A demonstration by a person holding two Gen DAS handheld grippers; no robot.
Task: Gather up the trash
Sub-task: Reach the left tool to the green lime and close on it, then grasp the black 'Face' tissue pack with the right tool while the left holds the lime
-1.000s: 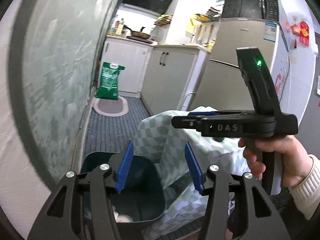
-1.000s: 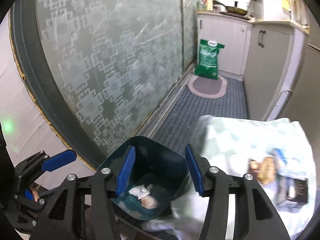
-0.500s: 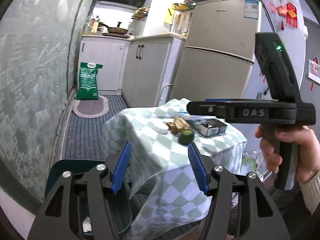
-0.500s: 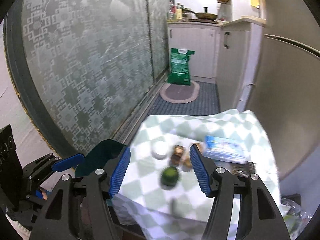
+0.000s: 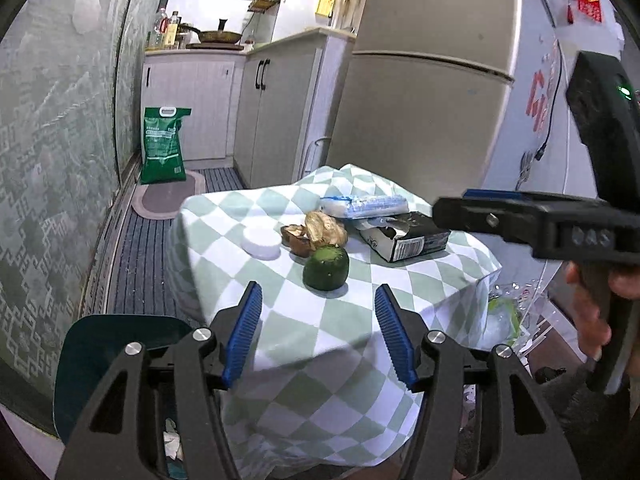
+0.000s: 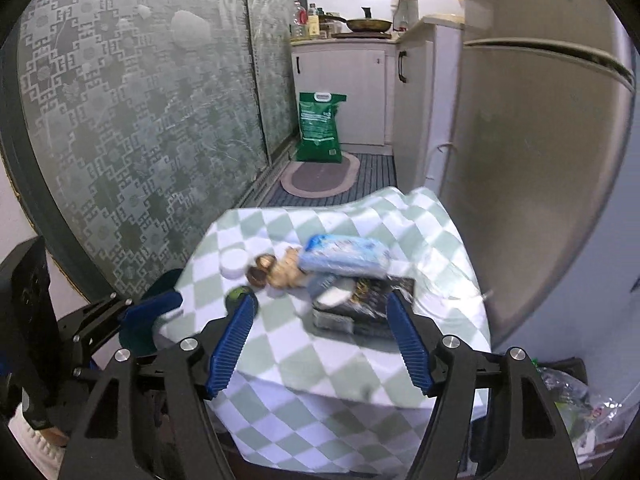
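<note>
A small table with a green-and-white checked cloth (image 5: 280, 208) carries the trash: a green fruit (image 5: 325, 267), brown peels (image 5: 316, 233), a white lid (image 5: 261, 242), a blue-and-white wrapper (image 5: 362, 205) and an open dark carton (image 5: 408, 235). They also show in the right wrist view: wrapper (image 6: 346, 260), carton (image 6: 360, 308), peels (image 6: 280, 274), lid (image 6: 234, 263). A dark teal bin (image 5: 108, 344) with crumpled paper stands at the table's left. My left gripper (image 5: 319, 332) is open and empty before the fruit. My right gripper (image 6: 322, 344) is open and empty before the carton.
A tall fridge (image 5: 424, 92) stands behind the table. White cabinets (image 5: 272, 108), a green sack (image 5: 163, 145) and an oval mat (image 5: 168, 200) lie down the corridor. A patterned glass door (image 6: 140, 120) runs along the left. Plastic bags (image 5: 504, 312) lie at the table's right.
Both grippers have swung from over the teal bin to the right and up, toward the table top. Both stay open and empty.
</note>
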